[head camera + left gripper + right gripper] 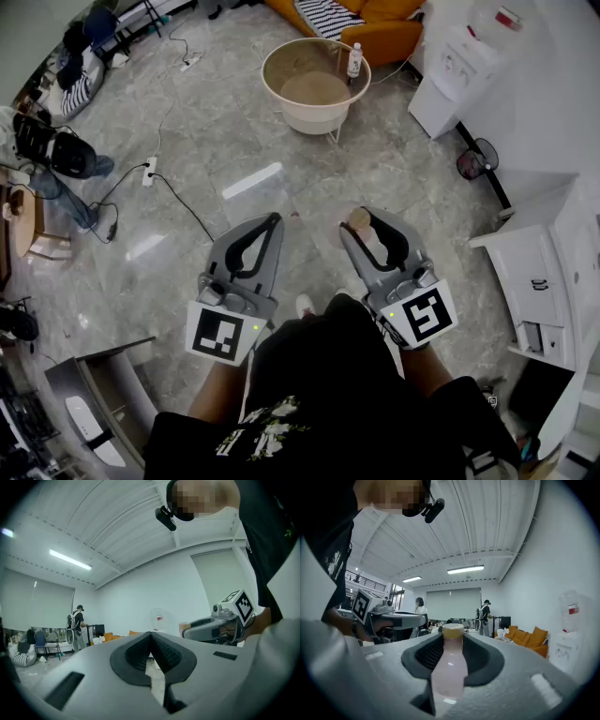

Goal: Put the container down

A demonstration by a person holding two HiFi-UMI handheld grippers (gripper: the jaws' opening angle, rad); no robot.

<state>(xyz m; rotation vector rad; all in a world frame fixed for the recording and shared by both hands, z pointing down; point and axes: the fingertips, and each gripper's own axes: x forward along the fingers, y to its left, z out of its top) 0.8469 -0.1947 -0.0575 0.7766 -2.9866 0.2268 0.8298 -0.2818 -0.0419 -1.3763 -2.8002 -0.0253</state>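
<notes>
My right claw (452,634) is closed on the container (449,667), a pale pink bottle with a tan cap. It holds the bottle upright and level, out over the floor (234,141). My left claw (151,634) has its tips together and nothing in it. Ahead, a round tabletop (274,58) carries another small bottle (354,60).

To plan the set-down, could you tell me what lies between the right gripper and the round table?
Only bare floor separates the right gripper from the round table, per the head view.
</notes>
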